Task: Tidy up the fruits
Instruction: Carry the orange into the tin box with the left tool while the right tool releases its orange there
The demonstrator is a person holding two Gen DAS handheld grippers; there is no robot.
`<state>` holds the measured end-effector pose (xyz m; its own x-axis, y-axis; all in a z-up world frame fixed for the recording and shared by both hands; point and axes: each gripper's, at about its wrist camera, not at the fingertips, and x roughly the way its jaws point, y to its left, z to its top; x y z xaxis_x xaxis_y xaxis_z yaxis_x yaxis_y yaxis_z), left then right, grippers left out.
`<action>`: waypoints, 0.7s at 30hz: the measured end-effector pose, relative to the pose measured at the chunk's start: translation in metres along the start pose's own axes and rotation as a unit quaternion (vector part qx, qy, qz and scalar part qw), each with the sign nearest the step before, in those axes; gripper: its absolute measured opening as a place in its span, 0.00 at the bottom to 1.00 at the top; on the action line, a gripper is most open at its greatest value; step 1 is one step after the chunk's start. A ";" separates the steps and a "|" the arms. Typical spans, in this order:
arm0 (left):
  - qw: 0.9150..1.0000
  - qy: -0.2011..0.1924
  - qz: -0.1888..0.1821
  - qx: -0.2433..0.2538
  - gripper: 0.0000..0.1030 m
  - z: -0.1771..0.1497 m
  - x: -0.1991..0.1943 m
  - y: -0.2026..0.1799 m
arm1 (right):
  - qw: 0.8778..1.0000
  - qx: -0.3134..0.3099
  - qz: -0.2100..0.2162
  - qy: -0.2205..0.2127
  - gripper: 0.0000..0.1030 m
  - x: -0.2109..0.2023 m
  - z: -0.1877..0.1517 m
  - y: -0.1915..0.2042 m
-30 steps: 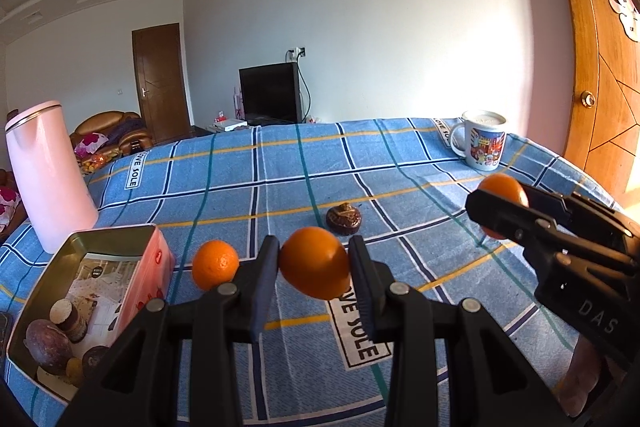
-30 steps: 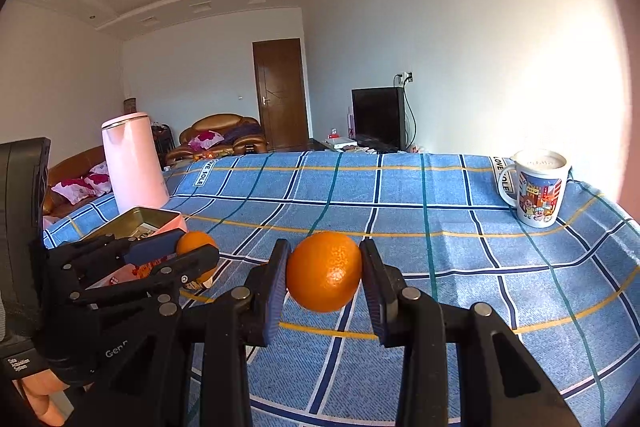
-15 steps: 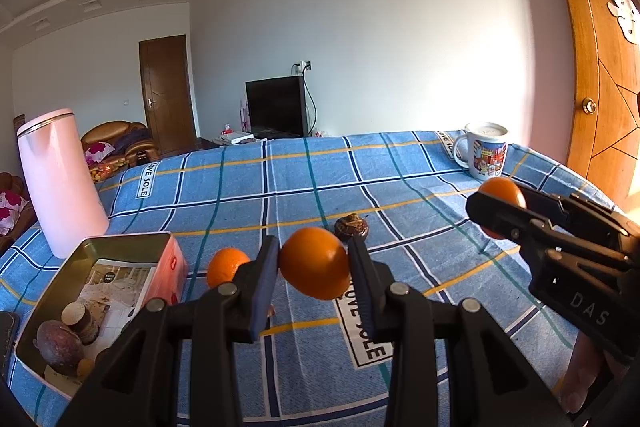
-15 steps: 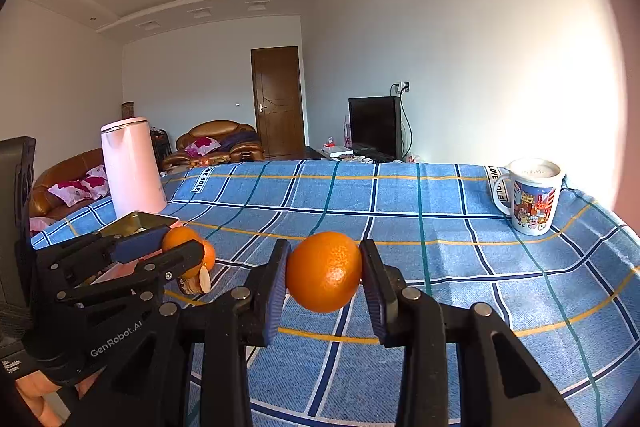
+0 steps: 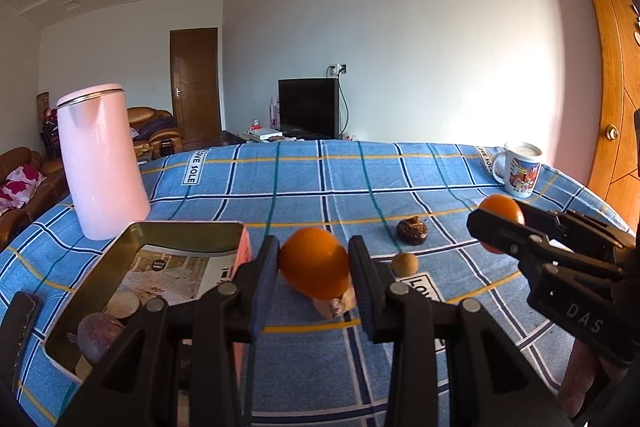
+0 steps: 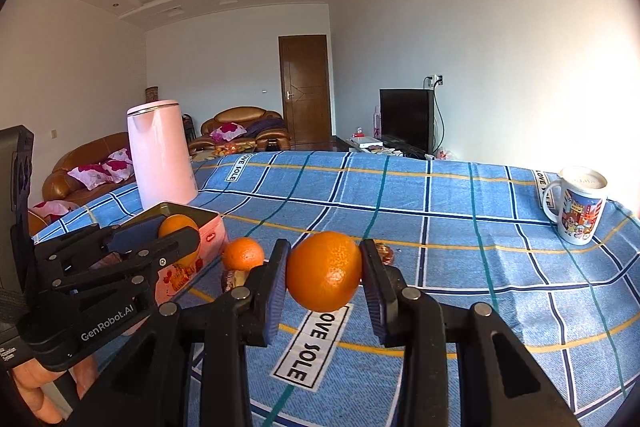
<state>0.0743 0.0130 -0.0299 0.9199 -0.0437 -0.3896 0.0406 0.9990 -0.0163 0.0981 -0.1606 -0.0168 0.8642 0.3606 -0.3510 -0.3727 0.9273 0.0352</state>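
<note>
My left gripper (image 5: 313, 263) is shut on an orange (image 5: 314, 262), held above the blue checked cloth just right of the open pink tin box (image 5: 172, 227). My right gripper (image 6: 323, 271) is shut on another orange (image 6: 324, 270), held over the cloth in front. In the right wrist view the left gripper (image 6: 176, 239) with its orange (image 6: 178, 229) is beside the tin (image 6: 196, 251). A third orange (image 6: 243, 253) lies on the cloth by the tin. The right gripper and its orange (image 5: 501, 209) show at the right of the left wrist view.
The tin holds a purple fruit (image 5: 98, 333) and other small items. A dark brown fruit (image 5: 412, 231), a small tan fruit (image 5: 405, 264) and a brownish piece (image 5: 336, 305) lie on the cloth. A pink kettle (image 5: 102, 163) stands left, a printed mug (image 5: 519, 169) far right.
Both grippers have kept their oranges. The left gripper has moved left toward the tin box and tilted up; the loose orange is now hidden behind it. The right gripper has also drifted left.
</note>
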 end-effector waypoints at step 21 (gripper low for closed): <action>0.992 0.061 0.078 -0.073 0.36 0.009 0.022 0.143 | 0.986 -0.054 0.134 0.087 0.36 0.094 0.019 0.140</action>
<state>0.1034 0.1548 -0.0328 0.8565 0.1038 -0.5055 -0.1641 0.9835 -0.0762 0.1343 0.0047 -0.0268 0.6620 0.5595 -0.4987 -0.6211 0.7819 0.0526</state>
